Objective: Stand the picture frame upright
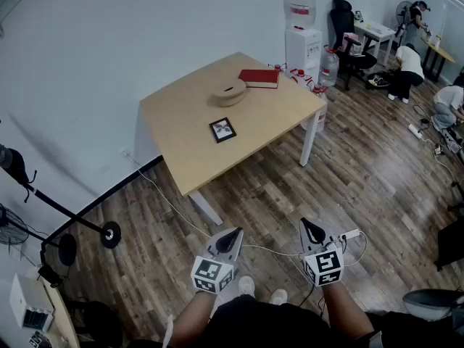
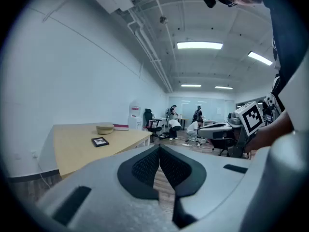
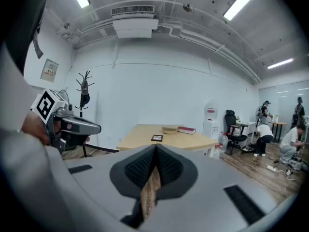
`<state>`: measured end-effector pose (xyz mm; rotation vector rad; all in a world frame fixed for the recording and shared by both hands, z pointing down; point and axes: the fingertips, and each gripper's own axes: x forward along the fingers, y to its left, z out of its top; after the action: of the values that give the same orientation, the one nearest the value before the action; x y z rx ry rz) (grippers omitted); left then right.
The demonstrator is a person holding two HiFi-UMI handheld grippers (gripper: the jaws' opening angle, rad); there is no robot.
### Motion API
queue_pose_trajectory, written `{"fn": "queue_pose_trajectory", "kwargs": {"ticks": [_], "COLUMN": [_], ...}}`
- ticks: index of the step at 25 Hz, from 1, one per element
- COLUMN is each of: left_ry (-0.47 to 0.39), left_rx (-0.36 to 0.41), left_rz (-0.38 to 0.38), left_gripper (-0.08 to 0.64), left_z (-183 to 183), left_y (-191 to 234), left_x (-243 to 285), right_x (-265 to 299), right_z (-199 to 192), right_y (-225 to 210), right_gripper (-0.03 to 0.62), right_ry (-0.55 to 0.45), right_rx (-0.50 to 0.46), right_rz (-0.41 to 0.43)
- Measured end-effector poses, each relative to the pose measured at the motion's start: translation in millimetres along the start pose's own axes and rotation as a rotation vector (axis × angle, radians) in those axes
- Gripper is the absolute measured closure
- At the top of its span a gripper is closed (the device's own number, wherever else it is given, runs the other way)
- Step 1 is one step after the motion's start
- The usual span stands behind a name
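A small black picture frame (image 1: 222, 130) lies flat near the middle of the light wooden table (image 1: 181, 151); it also shows far off in the left gripper view (image 2: 100, 141) and the right gripper view (image 3: 157, 138). Both grippers are held low over the floor, well short of the table. My left gripper (image 1: 233, 233) is shut with nothing in it, its tips meeting (image 2: 159, 147). My right gripper (image 1: 305, 223) is shut and empty too (image 3: 155, 146).
On the table's far side sit a round wooden box (image 1: 228, 91) and a red book (image 1: 259, 78). A water dispenser (image 1: 302, 35) stands behind the table. Cables run over the wooden floor (image 1: 181, 212). People and office chairs (image 1: 348, 27) are at the far right. A stand base (image 1: 110, 234) lies left.
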<state>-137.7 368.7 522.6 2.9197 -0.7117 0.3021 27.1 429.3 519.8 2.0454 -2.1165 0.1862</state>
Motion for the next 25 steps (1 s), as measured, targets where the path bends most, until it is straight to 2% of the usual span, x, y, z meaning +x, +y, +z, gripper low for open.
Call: {"fn": "queue_pose_trajectory", "kwargs": {"ticks": [11, 16, 20, 25], "left_ry": [-0.019, -0.023, -0.027, -0.039], "left_rx": [0.000, 0.005, 0.010, 0.019], "left_rz": [-0.032, -0.043, -0.054, -0.092], "left_gripper": [0.565, 0.565, 0.565, 0.565], "left_z": [12.1, 14.7, 15.8, 23.5], "left_y": [29.1, 57.4, 78.7, 95.4], "left_x": [3.2, 7.1, 10.7, 6.7], "right_x": [19.0, 41.7, 55.4, 68.2], "right_z": [28.7, 37.4, 45.1, 70.0], "right_y": [16.0, 13.7, 15.4, 33.1], "right_gripper": [0.584, 0.583, 0.583, 0.583], "right_ry": [-0.045, -0.089, -0.102, -0.115], "right_rx": [-0.009, 0.116, 0.160, 0.209], "right_rz": [-0.035, -0.059, -0.067, -0.038]}}
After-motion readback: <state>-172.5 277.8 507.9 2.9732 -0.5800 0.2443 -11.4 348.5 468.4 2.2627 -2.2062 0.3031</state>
